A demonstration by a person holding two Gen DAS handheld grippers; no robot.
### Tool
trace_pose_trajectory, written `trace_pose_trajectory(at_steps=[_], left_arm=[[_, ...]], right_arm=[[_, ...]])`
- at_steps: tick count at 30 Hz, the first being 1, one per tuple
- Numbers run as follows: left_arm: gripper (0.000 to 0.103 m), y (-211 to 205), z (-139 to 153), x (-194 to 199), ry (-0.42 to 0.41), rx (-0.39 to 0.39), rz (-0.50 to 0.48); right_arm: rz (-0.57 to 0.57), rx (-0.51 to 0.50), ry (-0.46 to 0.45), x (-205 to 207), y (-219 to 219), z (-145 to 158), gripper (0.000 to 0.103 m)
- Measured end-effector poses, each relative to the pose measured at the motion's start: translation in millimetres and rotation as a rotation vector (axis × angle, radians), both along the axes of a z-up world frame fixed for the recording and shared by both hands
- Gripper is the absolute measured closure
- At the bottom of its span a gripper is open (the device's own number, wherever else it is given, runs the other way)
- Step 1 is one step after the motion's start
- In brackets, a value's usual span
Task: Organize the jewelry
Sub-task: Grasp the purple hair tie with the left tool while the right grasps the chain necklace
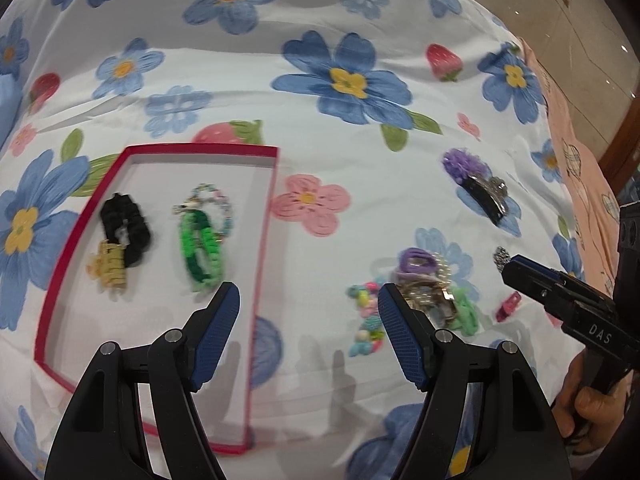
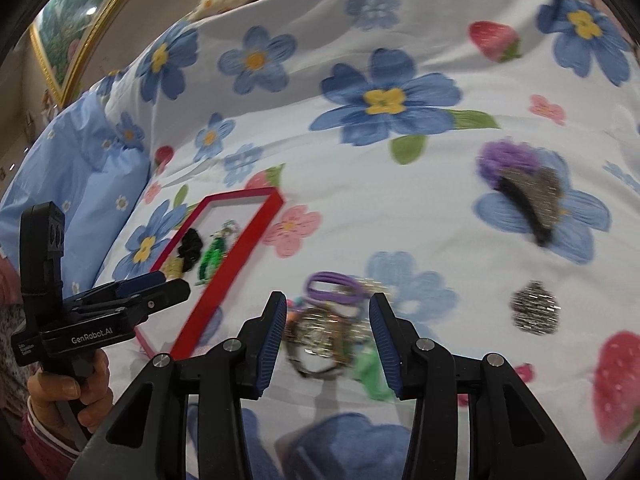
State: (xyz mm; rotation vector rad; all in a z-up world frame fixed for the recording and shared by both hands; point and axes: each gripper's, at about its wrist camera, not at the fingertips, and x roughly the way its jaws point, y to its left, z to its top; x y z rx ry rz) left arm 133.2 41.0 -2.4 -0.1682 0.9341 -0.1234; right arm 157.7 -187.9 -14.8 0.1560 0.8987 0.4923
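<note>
A red-rimmed box lid (image 1: 264,216) lies on the floral bedspread and holds a black scrunchie (image 1: 128,224), a tan claw clip (image 1: 108,270), and green and beaded bracelets (image 1: 202,248). A loose pile of jewelry (image 1: 432,292) with a purple hair tie lies to its right. My left gripper (image 1: 308,304) is open and empty above the lid's right edge. My right gripper (image 2: 328,320) is open, hovering over the pile (image 2: 328,332). The lid also shows in the right wrist view (image 2: 224,280).
A purple pompom clip with a black barrette (image 1: 480,184) lies farther right, also in the right wrist view (image 2: 524,196). A silver sparkly piece (image 2: 534,308) and a small pink clip (image 1: 508,306) lie nearby. A blue pillow (image 2: 72,172) sits at the left.
</note>
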Motion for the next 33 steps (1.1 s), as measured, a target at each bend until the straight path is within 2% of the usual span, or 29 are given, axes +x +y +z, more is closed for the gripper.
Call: trace_pose_trajectory(at_steps=[15,24,26,27,28,33], left_arm=[[0.031,-45.2,-14.1,24.1,0.033,0.009,-0.086],[0.031,-64.4,-28.9,49.1,0.067,0.004,-0.143],[0.031,-68.3,-32.6,55.0,0.076,0.003,-0.154],[0.031,-70.3,-34.3,57.8,0.079,0.001,-0.159],[0.032,-72.5,-36.9,60.9,0.085,-0.002,-0.168],[0.044,-79.3,-51.2,73.1,0.128,-0.029,-0.194]], right_arm=[[-0.152,-0.010,0.025,-1.5,-81.2,-13.6,0.056],[-0.217,-0.044,0.050,11.5,-107.0,-29.8,0.056],[-0.225,-0.061,0.049,14.8,-109.3,-31.8,0.054],[-0.232,-0.077,0.052,18.0,-111.1,-33.8,0.047],[-0.237,-0.086,0.054,20.7,-112.8,-35.7,0.044],[-0.240,-0.115,0.071,32.8,-114.8,-47.4,0.044]])
